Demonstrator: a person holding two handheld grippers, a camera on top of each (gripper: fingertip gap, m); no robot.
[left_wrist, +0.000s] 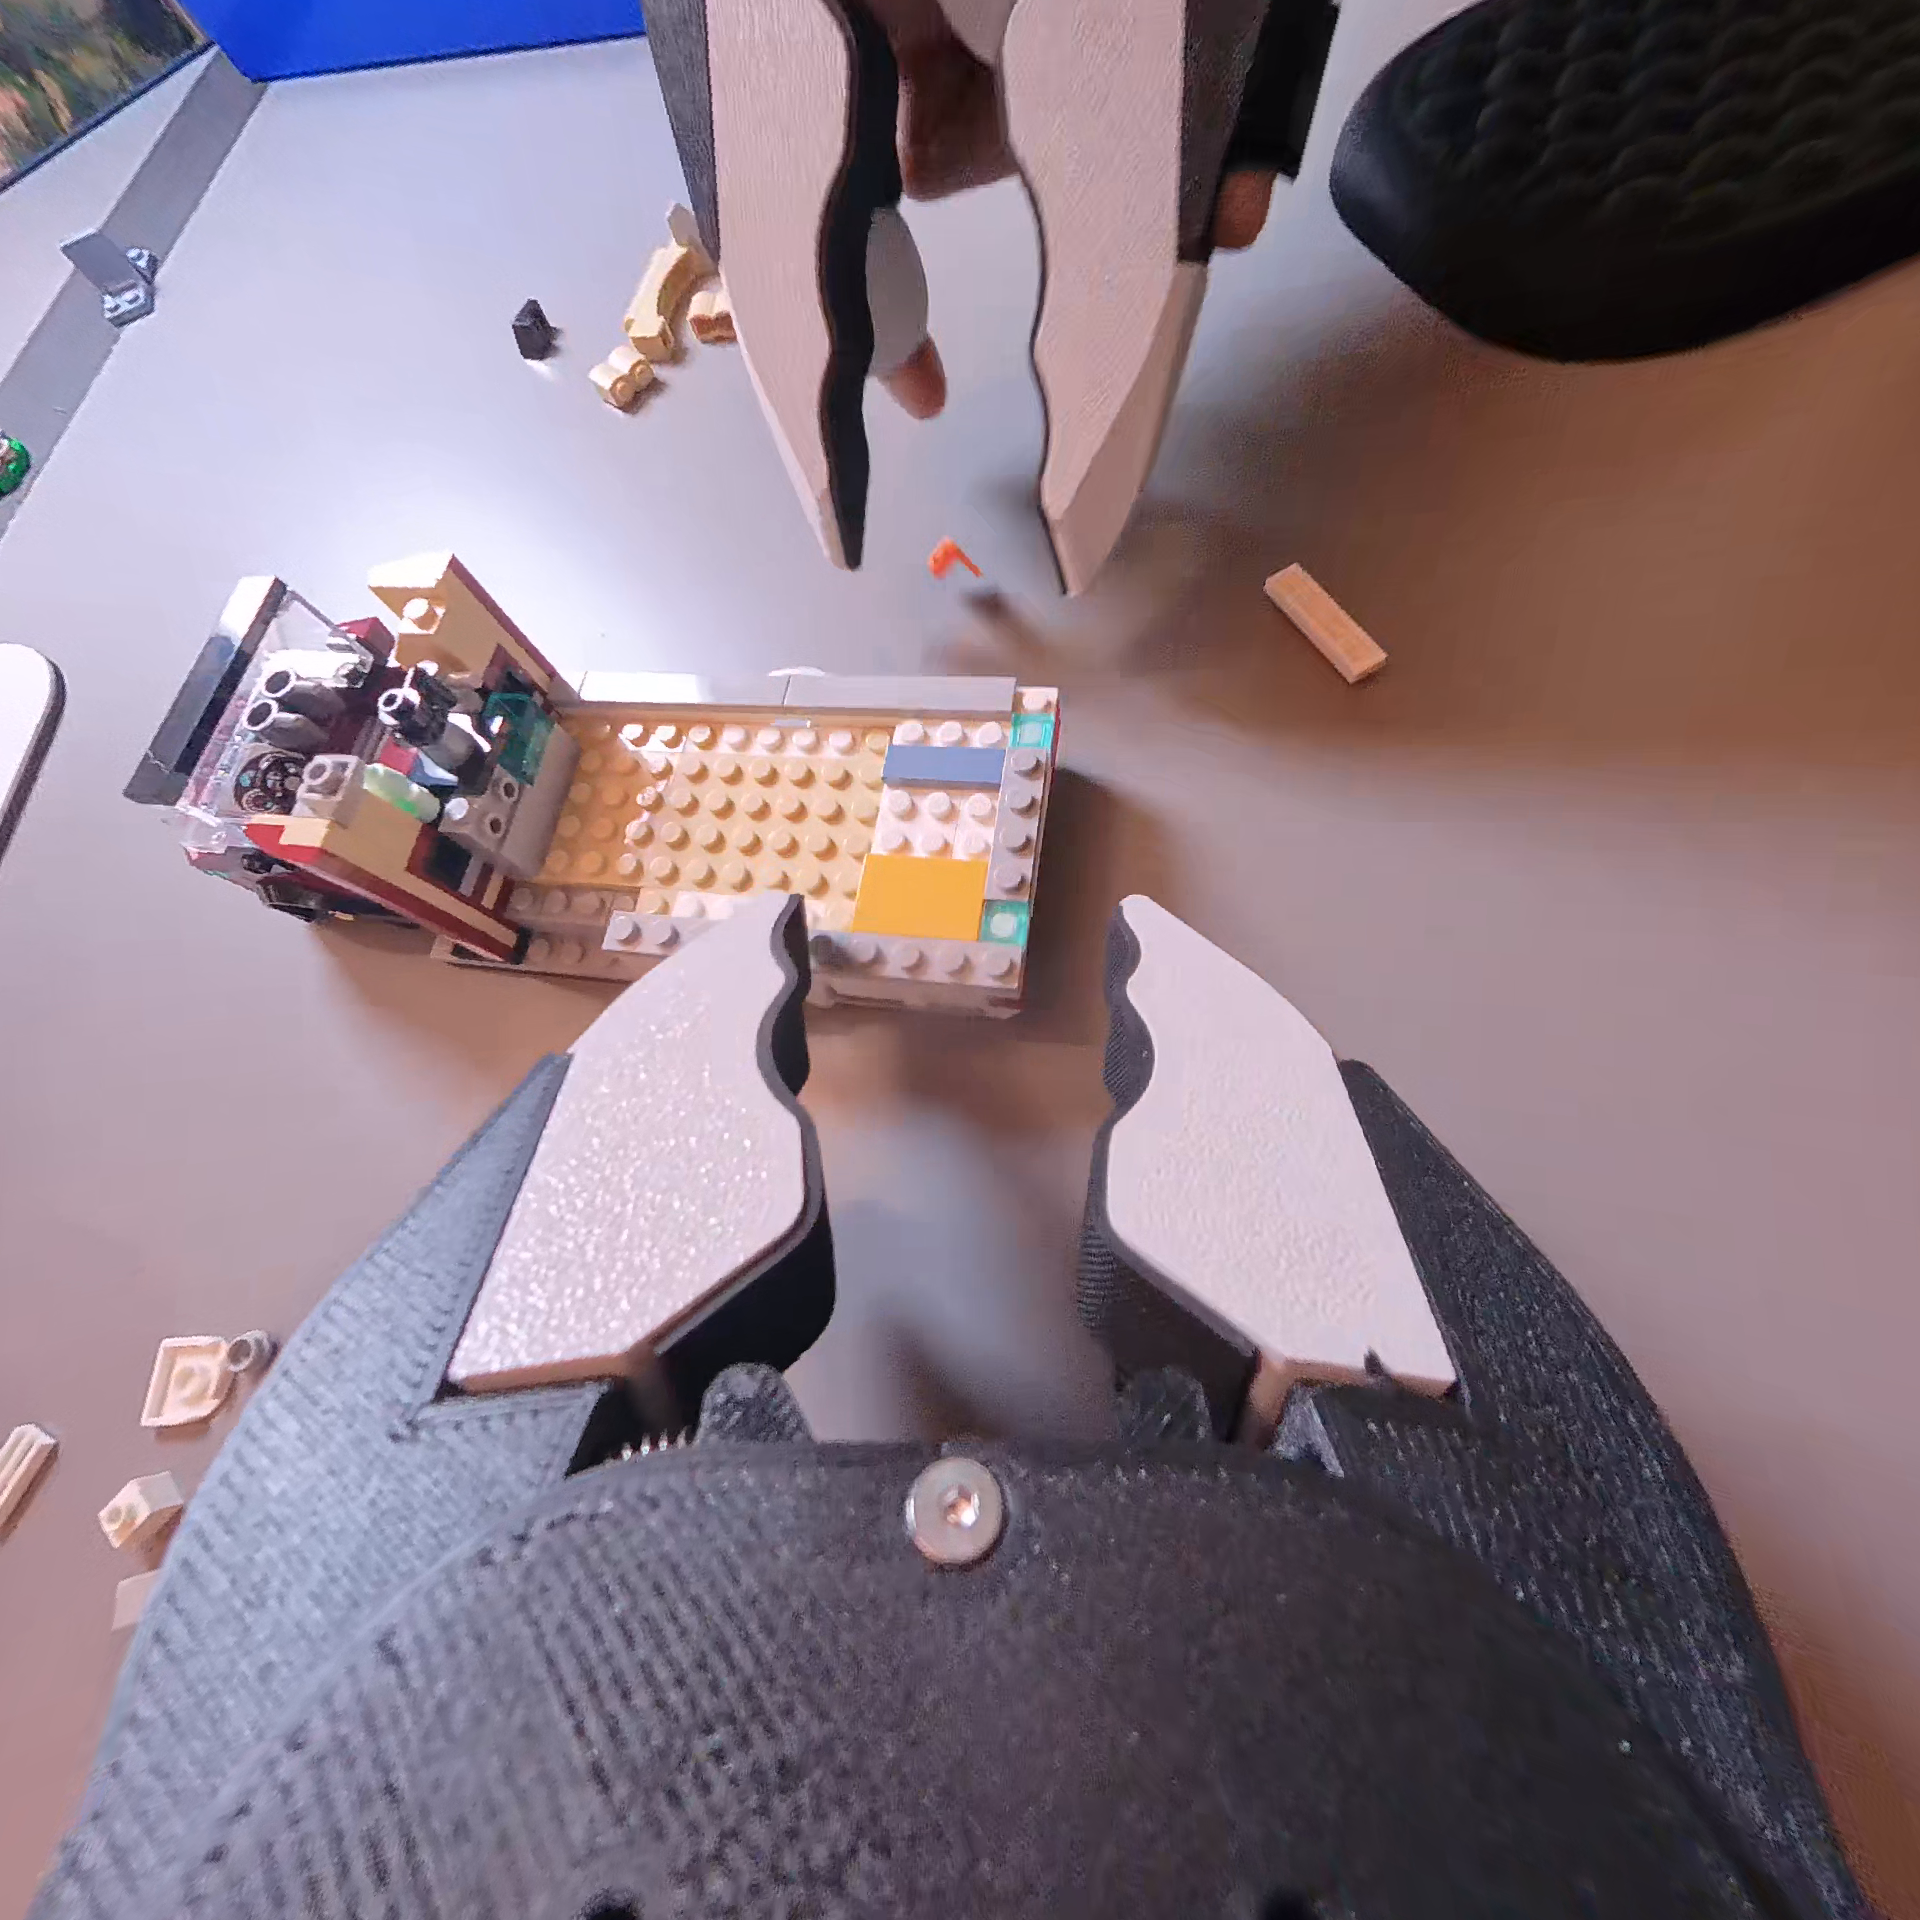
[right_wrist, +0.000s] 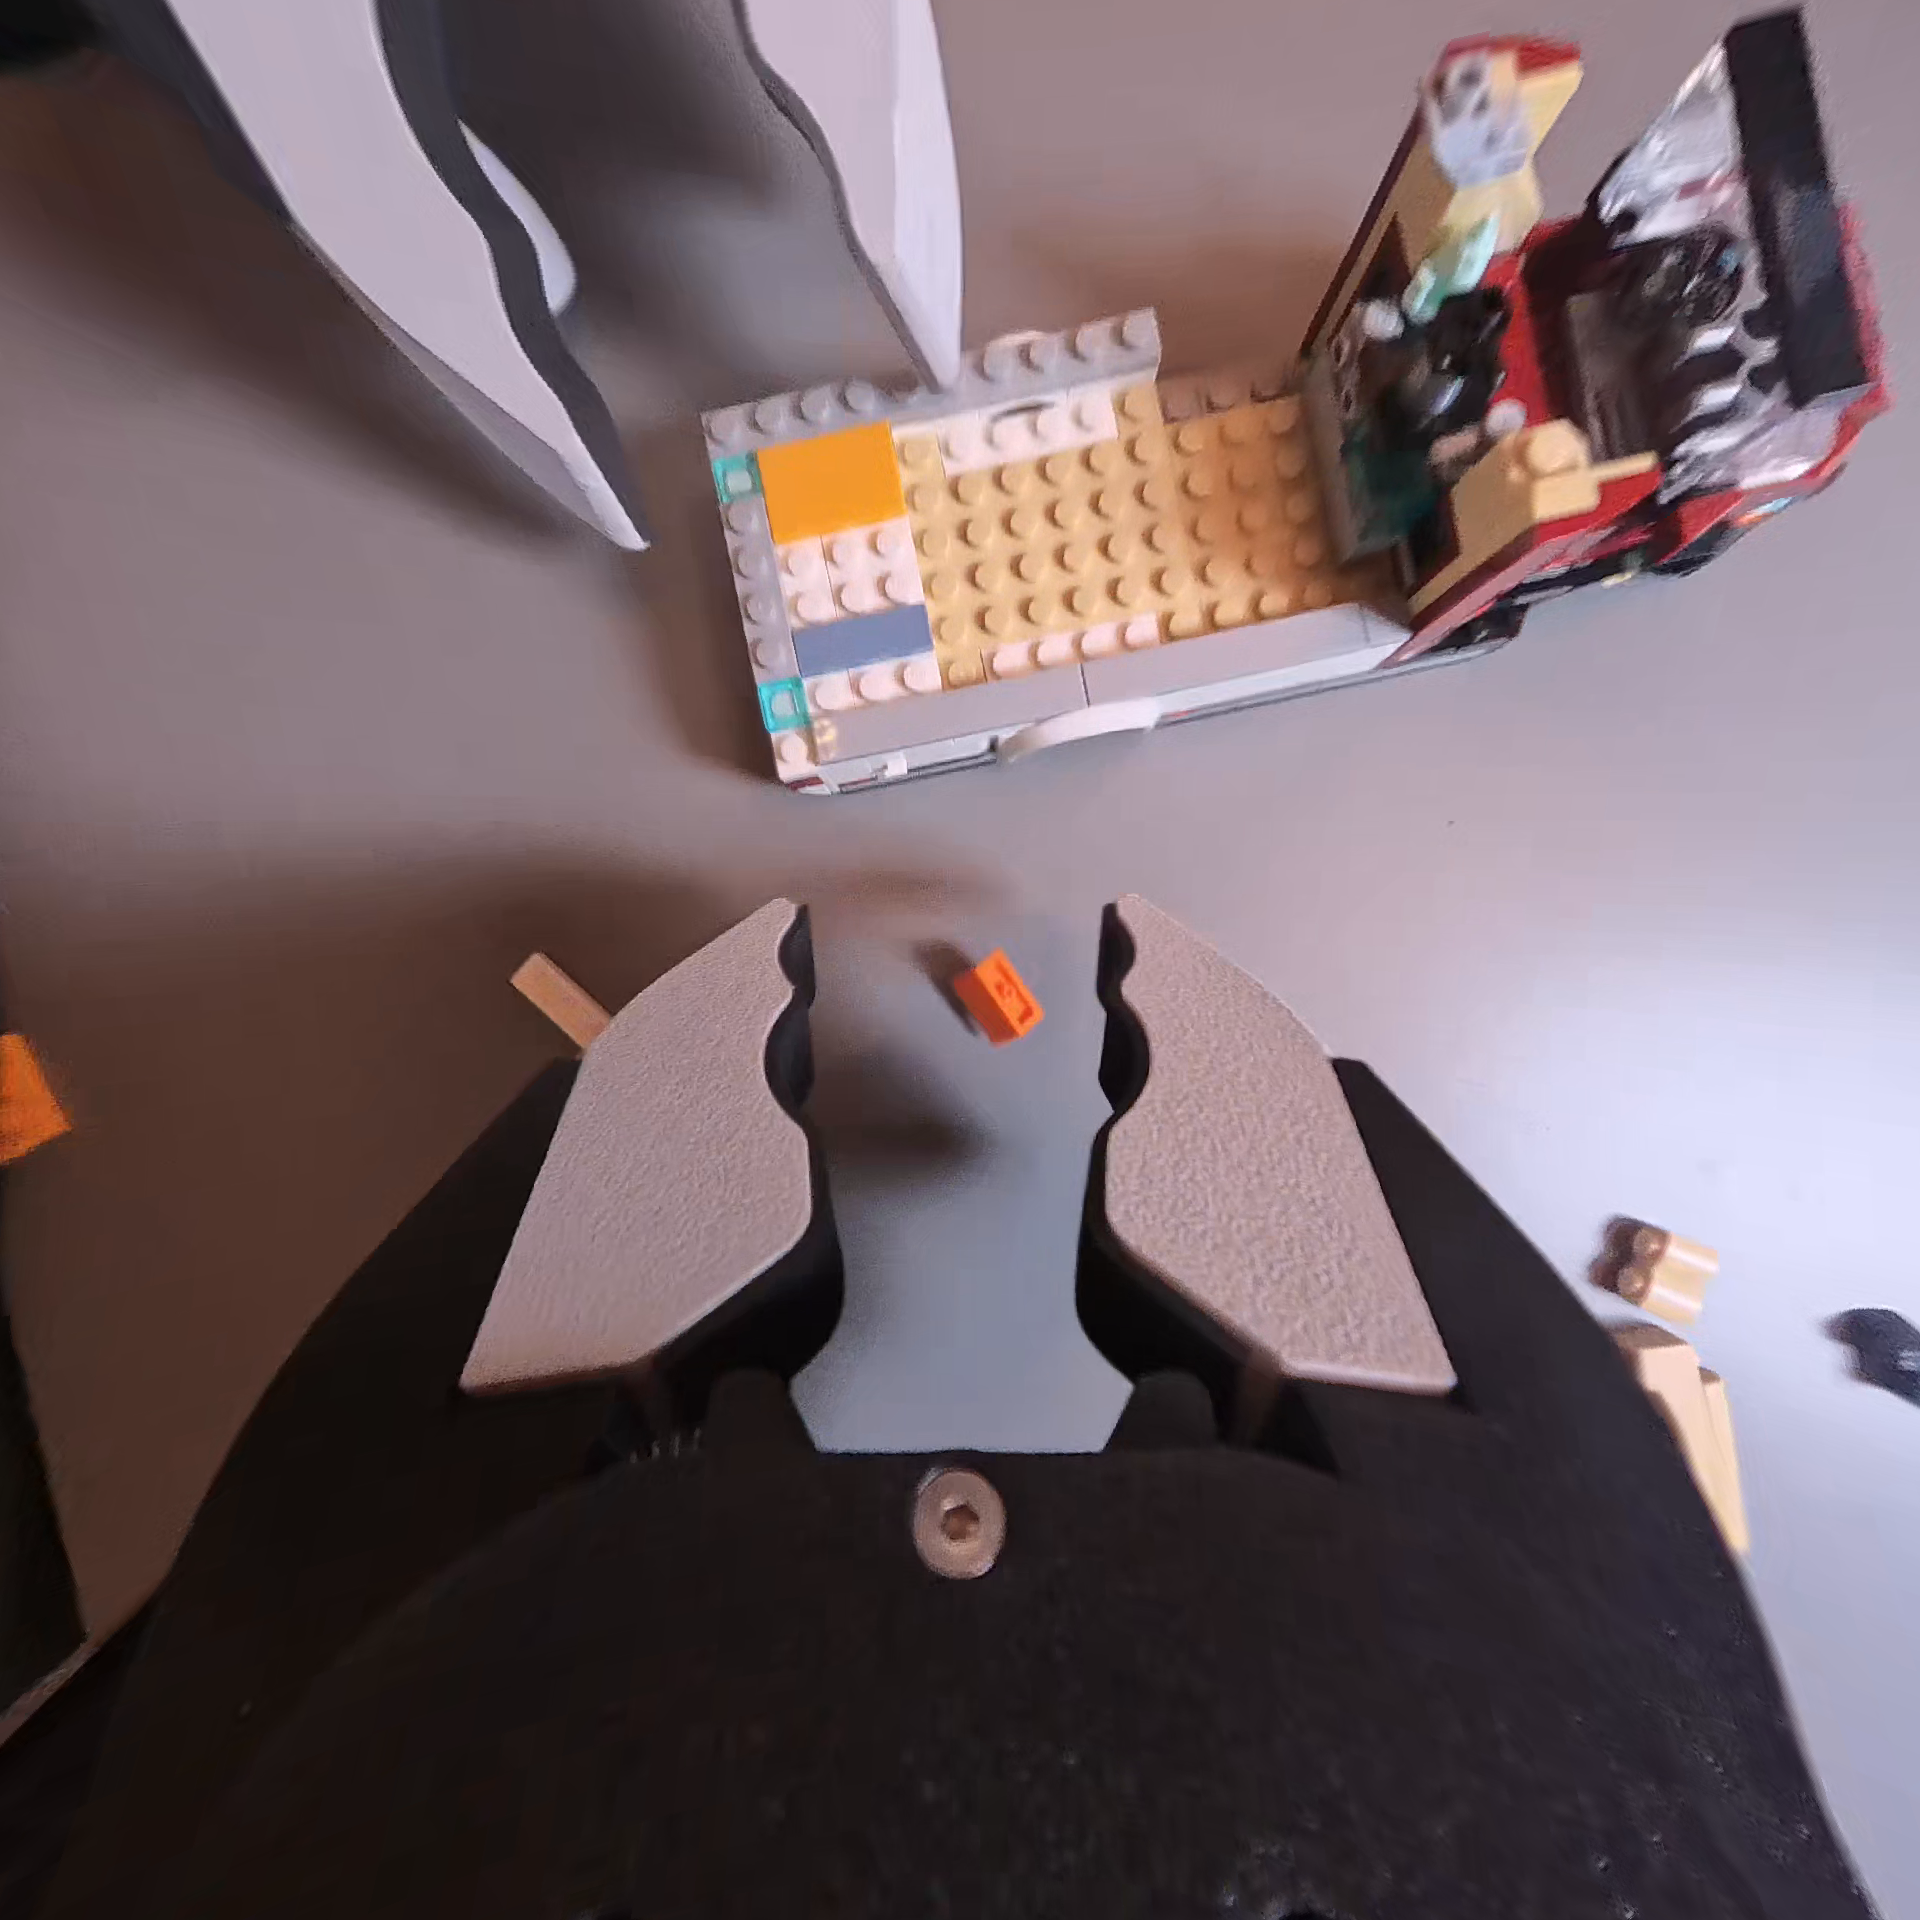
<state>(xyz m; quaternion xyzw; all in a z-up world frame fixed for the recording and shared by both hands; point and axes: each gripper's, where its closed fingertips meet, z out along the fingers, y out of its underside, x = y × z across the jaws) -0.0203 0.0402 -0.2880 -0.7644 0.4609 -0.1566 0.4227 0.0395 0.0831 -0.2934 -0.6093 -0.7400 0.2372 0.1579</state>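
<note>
On the grey table (right_wrist: 312, 727) I saw the brick-built vehicle (left_wrist: 748, 821) near my left gripper (left_wrist: 961, 914), its jaws wide and bare. My right gripper (right_wrist: 956, 914), also wide, straddled a small orange brick (right_wrist: 995, 995) without touching it.

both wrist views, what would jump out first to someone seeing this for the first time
The half-built brick vehicle on the grey table draws the eye first: a tan studded floor with yellow and blue tiles, and a dark red cab at one end. Next, a small orange brick lies on the table between the open fingers of the right gripper, untouched. The left gripper, also open, hovers at the vehicle's rear corner.
</note>
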